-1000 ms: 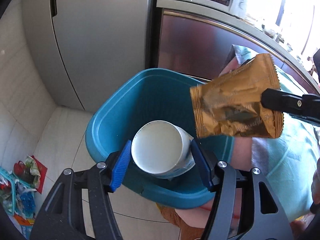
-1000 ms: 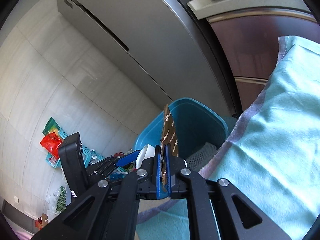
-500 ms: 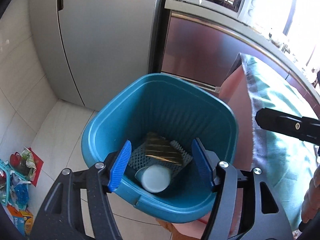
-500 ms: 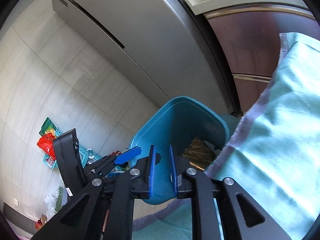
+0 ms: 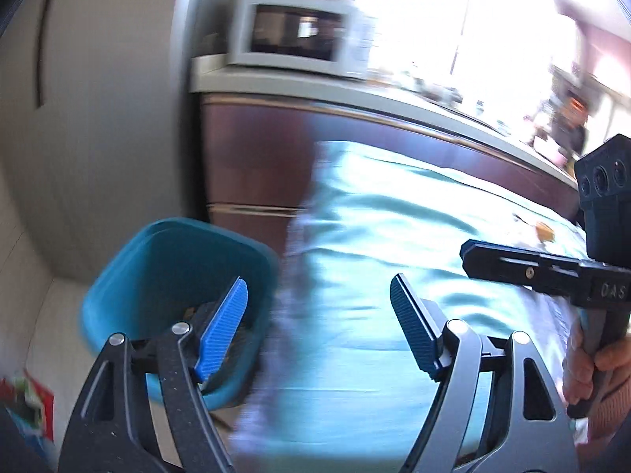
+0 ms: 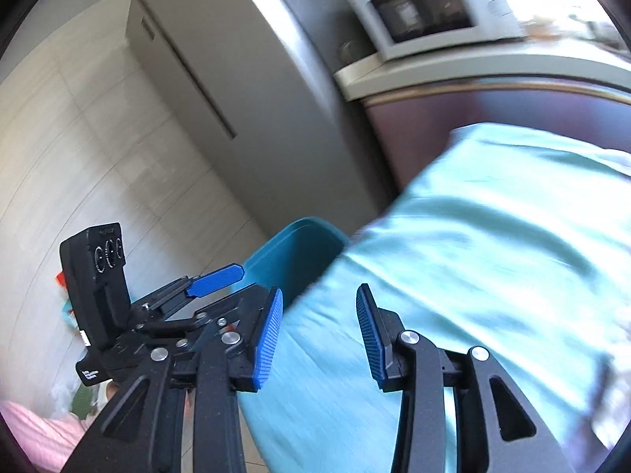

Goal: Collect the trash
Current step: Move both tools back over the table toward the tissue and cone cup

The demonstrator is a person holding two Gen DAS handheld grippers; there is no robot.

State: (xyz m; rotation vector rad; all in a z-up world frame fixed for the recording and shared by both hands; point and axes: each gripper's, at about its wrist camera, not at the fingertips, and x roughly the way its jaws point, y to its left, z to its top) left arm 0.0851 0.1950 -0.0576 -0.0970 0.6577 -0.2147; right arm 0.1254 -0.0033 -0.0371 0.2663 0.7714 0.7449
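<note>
Left gripper (image 5: 317, 315): jaws apart and opening, nothing between the blue pads; it sits above the edge of the cloth, with the bin just to its left in its own view.
Right gripper (image 6: 317, 331): jaws apart and opening, nothing between them; it hangs over the cloth near its left edge.
Bin (image 5: 165, 252): teal, on the floor, right against the hanging edge of the cloth; something dark and a bit of tan lie at the bottom, too blurred to tell apart.
Cloth (image 5: 394, 236): light green, spread over a table, its pale fringe hanging beside the bin.
Hand (image 5: 591, 370): at the right edge of the left view, wrapped around the right gripper's handle.
Fridge (image 6: 221, 79): grey, behind the bin.
Microwave (image 5: 292, 35): on a counter above a brown cabinet, behind the table.
Picture: both views smeared by motion.
</note>
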